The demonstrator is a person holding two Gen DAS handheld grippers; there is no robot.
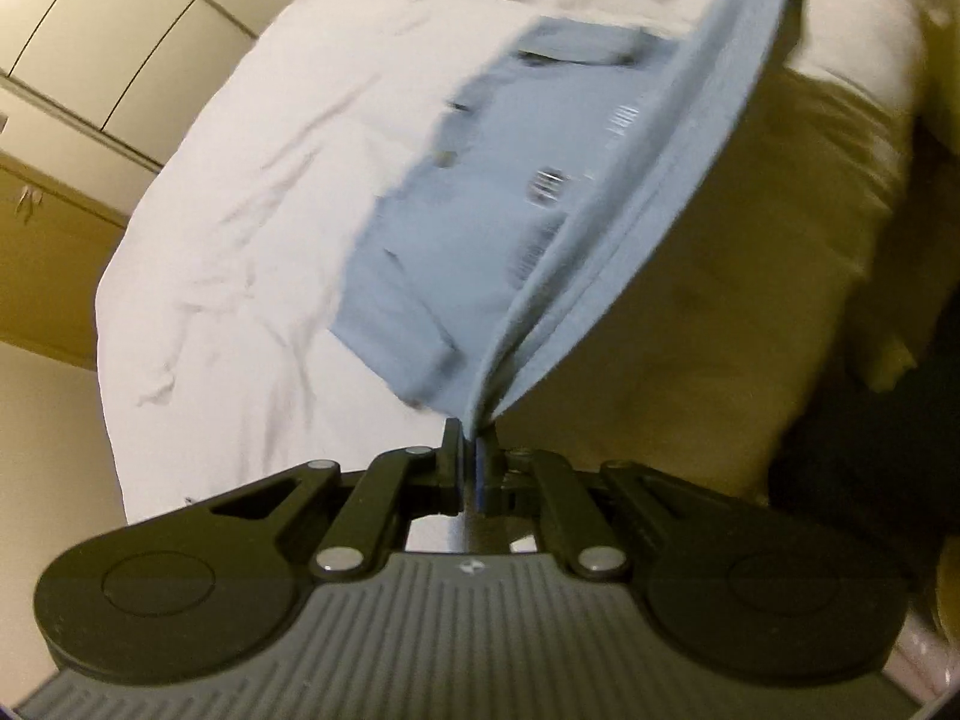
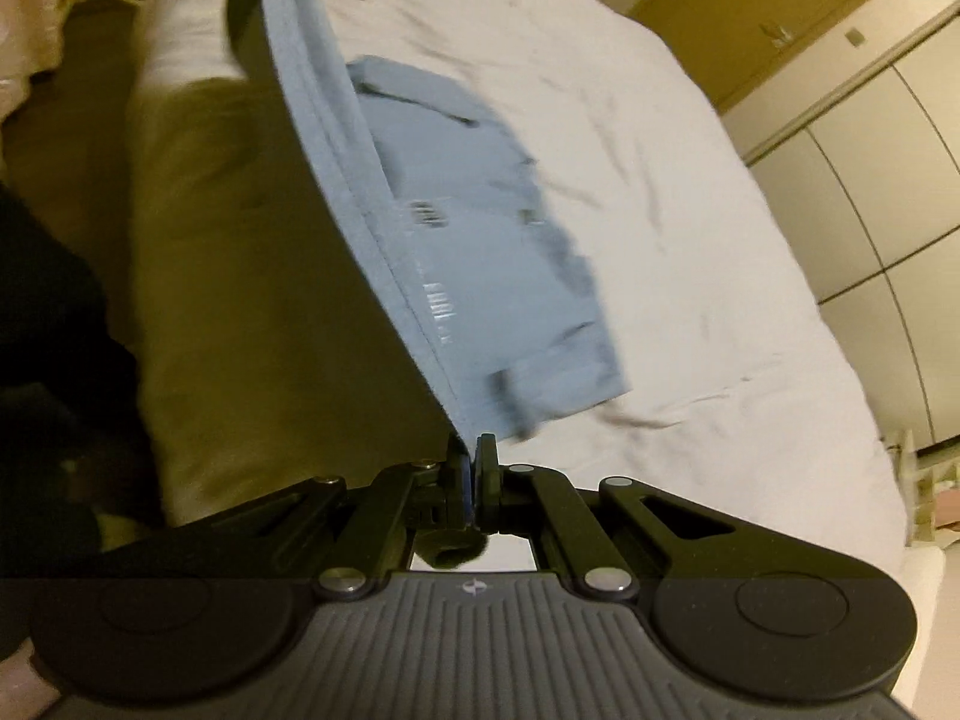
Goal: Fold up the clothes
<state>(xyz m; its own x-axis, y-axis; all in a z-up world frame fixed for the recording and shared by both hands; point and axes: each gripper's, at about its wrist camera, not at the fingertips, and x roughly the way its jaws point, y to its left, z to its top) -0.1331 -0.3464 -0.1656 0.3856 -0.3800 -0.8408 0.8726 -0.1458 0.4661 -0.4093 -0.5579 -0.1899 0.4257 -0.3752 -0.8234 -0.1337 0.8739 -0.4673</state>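
Shirt [image 1: 480, 192], light blue, stretches ahead over the white bed [image 1: 252, 192], its hem pinched tight in left tool [image 1: 470, 438] and right tool [image 2: 471, 450].

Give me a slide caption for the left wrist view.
Left gripper shut on the blue shirt's edge, lifting it over the white bed.

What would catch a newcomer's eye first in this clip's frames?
The light blue garment, stretched taut between both tools and hanging over the white bed. The left tool pinches one end of its edge, the right tool the other. Behind the bed, cream wardrobe doors fill the wall.
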